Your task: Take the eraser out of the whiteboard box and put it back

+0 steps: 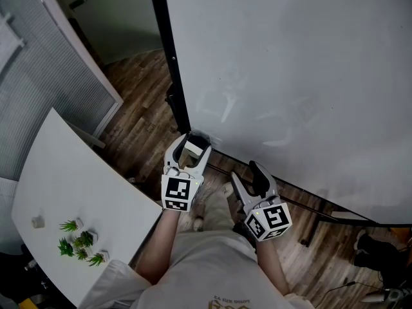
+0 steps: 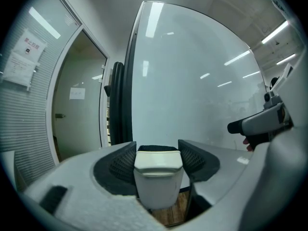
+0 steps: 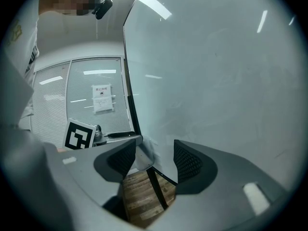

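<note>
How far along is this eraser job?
In hand: the left gripper grips the eraser at the whiteboard's lower corner; the right gripper is open and empty. Whether it is coming out or going back, these pictures cannot say, so nothing looks finished.

The whiteboard (image 1: 290, 76) is white with a black frame (image 1: 168, 50), over a floor (image 1: 138, 118) of brown wood planks. The left tool (image 1: 192, 144) and right tool (image 1: 245, 172) are pale grey, with black ribbed pads (image 2: 122, 163) and black-and-white square-patterned cubes (image 1: 178, 192). The eraser (image 2: 158, 177) is cream with black felt. At lower left are a white counter (image 1: 71, 172) and green plants (image 1: 80, 244).
</note>
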